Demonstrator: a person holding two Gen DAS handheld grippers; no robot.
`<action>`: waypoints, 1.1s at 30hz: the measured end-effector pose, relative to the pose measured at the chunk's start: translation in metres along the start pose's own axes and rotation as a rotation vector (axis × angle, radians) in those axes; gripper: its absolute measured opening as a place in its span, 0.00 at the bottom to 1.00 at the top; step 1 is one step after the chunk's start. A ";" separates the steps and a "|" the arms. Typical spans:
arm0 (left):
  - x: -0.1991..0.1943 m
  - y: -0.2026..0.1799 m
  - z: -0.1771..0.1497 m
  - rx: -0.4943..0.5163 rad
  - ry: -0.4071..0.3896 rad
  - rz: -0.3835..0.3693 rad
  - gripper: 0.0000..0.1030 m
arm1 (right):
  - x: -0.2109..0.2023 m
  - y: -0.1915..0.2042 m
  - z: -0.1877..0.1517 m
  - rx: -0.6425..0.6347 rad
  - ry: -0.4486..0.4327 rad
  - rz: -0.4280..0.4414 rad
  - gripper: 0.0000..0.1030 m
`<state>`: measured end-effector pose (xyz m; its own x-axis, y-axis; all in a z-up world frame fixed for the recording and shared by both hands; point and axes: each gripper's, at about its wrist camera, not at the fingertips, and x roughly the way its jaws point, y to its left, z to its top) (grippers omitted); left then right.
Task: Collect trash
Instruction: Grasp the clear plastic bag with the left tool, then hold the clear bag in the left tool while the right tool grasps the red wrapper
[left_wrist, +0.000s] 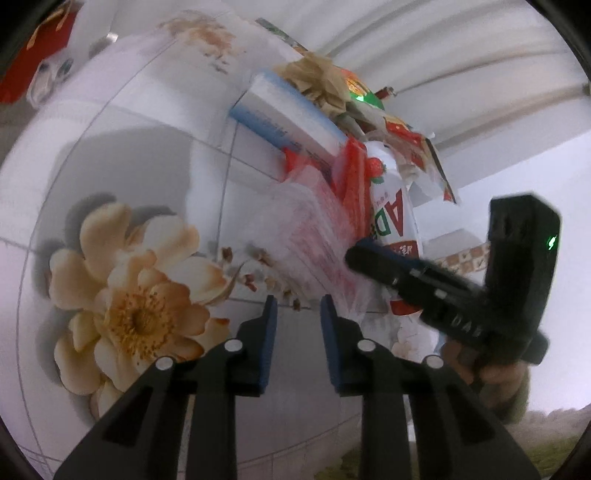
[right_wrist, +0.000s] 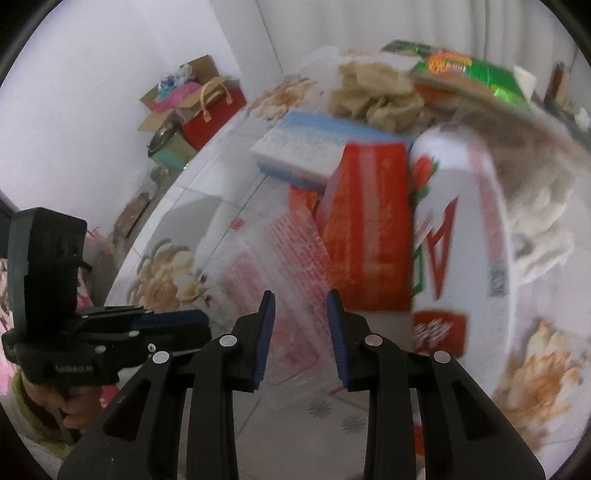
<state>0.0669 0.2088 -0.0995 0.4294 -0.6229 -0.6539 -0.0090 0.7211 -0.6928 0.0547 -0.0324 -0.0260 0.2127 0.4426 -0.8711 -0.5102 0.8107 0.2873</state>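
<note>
Right gripper jaws spread, empty, over clear wrapper. Left gripper also spread, empty. Wrapper at 12 o'clock, flat on table: probably light, limp, slippery; pinch near edge.

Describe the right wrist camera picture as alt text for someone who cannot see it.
The right gripper, open and empty, points at a pile of trash on a flower-patterned table: a clear plastic bag, a red box, a white strawberry-print bottle, a blue-and-white box and crumpled paper. The left gripper is at far left.
</note>
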 end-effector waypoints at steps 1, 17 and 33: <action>0.000 0.003 0.000 -0.015 -0.001 -0.009 0.23 | 0.003 -0.001 -0.002 0.019 0.011 0.022 0.28; -0.001 0.022 0.012 -0.168 -0.035 -0.098 0.24 | 0.008 -0.014 -0.015 0.176 0.020 0.230 0.10; -0.007 0.011 0.019 -0.045 -0.102 0.119 0.10 | -0.055 0.008 0.015 -0.048 -0.211 -0.178 0.52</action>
<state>0.0813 0.2264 -0.0969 0.5128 -0.4984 -0.6991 -0.1046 0.7719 -0.6270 0.0519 -0.0445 0.0303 0.4686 0.3685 -0.8029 -0.4872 0.8659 0.1131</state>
